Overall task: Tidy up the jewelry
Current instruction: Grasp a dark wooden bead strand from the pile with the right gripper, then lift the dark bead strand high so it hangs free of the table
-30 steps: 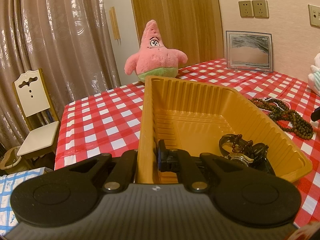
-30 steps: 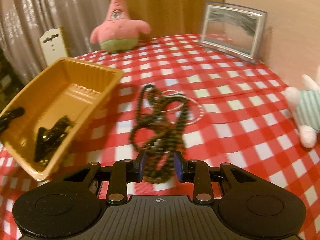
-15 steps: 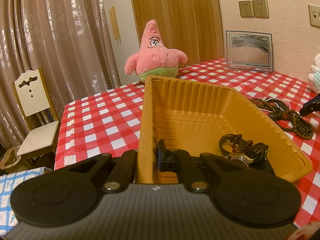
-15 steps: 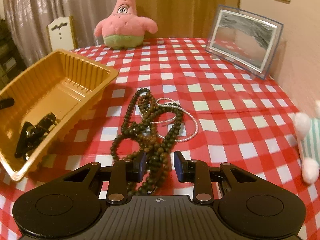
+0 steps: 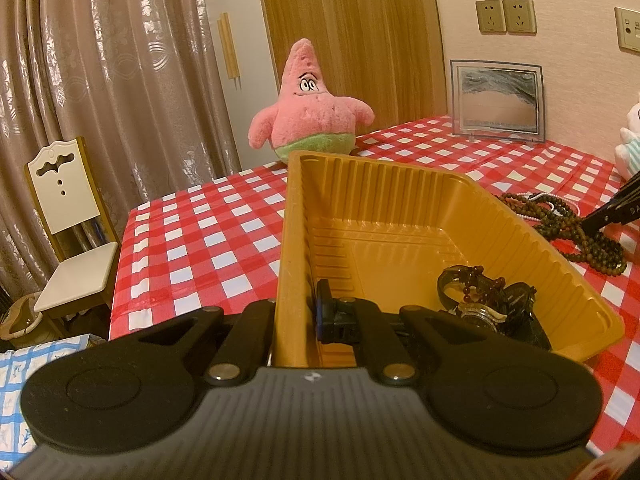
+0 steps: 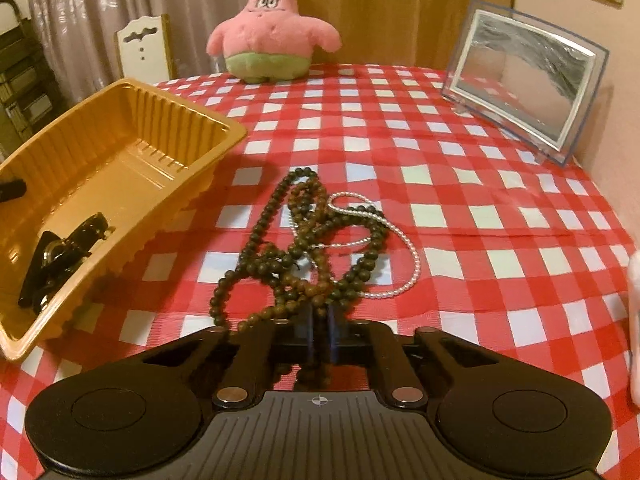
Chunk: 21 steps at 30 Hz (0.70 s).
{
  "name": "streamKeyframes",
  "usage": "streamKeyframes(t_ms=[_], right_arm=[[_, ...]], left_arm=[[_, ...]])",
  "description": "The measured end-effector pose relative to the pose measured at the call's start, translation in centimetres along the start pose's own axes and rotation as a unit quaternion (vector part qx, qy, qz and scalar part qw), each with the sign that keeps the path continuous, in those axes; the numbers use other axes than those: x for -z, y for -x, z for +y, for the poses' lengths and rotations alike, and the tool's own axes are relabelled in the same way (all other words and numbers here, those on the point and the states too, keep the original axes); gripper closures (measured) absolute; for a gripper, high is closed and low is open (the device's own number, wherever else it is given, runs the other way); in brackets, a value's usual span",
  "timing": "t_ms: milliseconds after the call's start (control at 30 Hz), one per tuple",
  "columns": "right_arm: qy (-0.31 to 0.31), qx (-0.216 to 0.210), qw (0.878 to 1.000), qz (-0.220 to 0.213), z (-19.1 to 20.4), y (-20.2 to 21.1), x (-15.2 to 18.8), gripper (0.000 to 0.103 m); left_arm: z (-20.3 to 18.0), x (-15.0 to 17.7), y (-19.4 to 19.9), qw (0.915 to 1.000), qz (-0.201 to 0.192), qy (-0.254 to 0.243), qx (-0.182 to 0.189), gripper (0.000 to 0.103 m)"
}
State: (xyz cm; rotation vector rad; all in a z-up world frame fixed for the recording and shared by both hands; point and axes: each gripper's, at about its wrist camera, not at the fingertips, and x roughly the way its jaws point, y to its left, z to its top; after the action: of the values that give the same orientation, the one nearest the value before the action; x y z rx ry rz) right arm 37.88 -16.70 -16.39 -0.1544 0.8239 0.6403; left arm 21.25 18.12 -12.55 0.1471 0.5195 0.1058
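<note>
My left gripper (image 5: 298, 312) is shut on the near left wall of a yellow plastic tray (image 5: 400, 196), one finger outside, one inside. Dark bracelets and a watch (image 5: 486, 300) lie in the tray's near right corner. In the right wrist view, my right gripper (image 6: 320, 332) is shut on the near end of a tangle of dark wooden bead necklaces (image 6: 308, 248) lying on the red checked tablecloth, right of the tray (image 6: 132, 128). A white pearl strand (image 6: 400, 240) lies under and beside the beads. The right gripper's fingertips (image 5: 612, 208) show at the left view's right edge.
A pink star plush (image 6: 272, 28) stands at the table's far side. A framed sand picture (image 6: 524, 76) leans at the far right by the wall. A white plush (image 5: 632, 136) sits at the right edge. A white chair (image 5: 68, 208) stands left of the table.
My right gripper has closed from open onto the near end of the wooden beads and drawn lower and closer to them. The left gripper and tray have not moved.
</note>
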Motion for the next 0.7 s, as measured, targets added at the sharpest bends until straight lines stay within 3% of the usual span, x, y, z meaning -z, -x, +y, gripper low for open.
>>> streamKeyframes(t_ms=[133, 267, 500, 700], right_arm=[[-0.001, 0.000, 1.000, -0.018, 0.5, 1.4, -0.3, 0.097], [-0.014, 0.002, 0.998, -0.066, 0.7, 4.6, -1.4, 0.097], [-0.043, 0.002, 0.988, -0.150, 0.3, 11.0, -4.0, 0.097], [-0.055, 0.014, 0.980, -0.189, -0.2, 15.1, -6.0, 0.097]], left_arm=[[-0.1, 0.0, 0.0, 1.0000, 0.001, -0.001, 0.000, 0.098], [-0.1, 0.0, 0.0, 1.0000, 0.000, -0.001, 0.000, 0.098], [-0.2, -0.1, 0.0, 1.0000, 0.000, -0.003, -0.001, 0.099], [-0.2, -0.1, 0.1, 1.0000, 0.000, -0.003, -0.001, 0.099]])
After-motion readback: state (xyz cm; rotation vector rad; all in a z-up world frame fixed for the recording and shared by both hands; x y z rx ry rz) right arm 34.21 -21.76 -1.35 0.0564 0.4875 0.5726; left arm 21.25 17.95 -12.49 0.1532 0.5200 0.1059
